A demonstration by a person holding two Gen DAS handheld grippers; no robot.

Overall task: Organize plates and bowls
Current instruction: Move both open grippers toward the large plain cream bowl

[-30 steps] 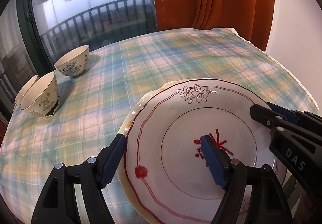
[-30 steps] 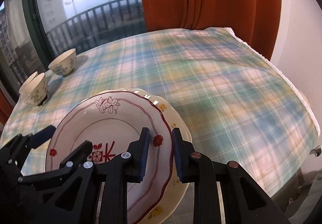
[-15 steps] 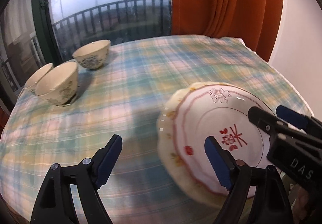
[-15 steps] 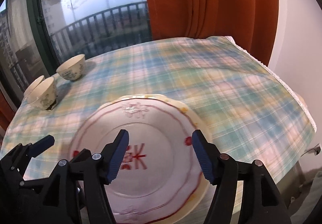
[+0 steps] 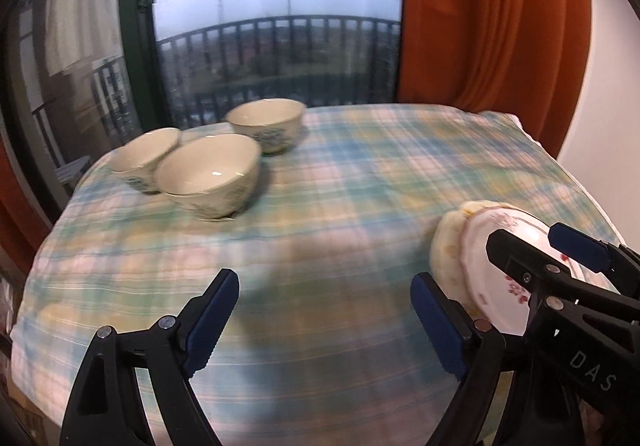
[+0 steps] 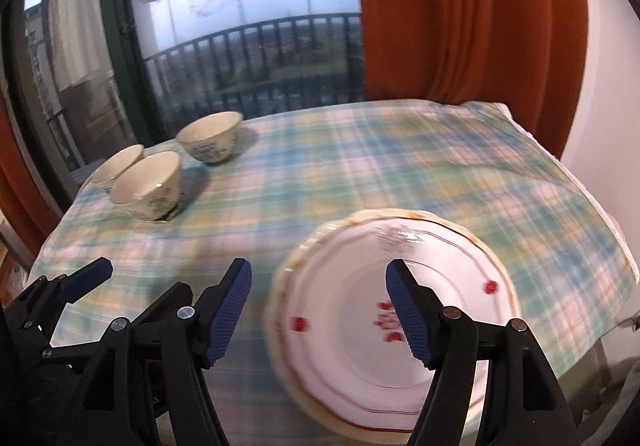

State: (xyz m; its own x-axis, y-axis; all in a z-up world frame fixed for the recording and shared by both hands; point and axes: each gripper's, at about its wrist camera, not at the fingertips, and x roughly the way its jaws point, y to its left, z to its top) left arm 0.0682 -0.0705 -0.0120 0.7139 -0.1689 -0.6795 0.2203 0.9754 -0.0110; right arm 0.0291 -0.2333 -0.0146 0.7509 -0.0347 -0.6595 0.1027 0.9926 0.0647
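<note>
Receded plates, whole only rightward

Pastel plaid, cream china, rust drapes

Tablecloth plaid in green, blue, yellow, pink; on it cream bowls with dark motifs, a white plate with red lines; beyond it, orange curtain.

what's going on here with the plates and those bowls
A person is tidying dishes on a plaid tablecloth with two handheld grippers. A white plate with red trim lies stacked on a cream yellow-rimmed plate near the front edge. The right gripper has just been opening, its jaws now wide with no grip on the plates; the left gripper is open and empty. Three cream patterned bowls sit grouped by the window, not yet stacked.
</note>
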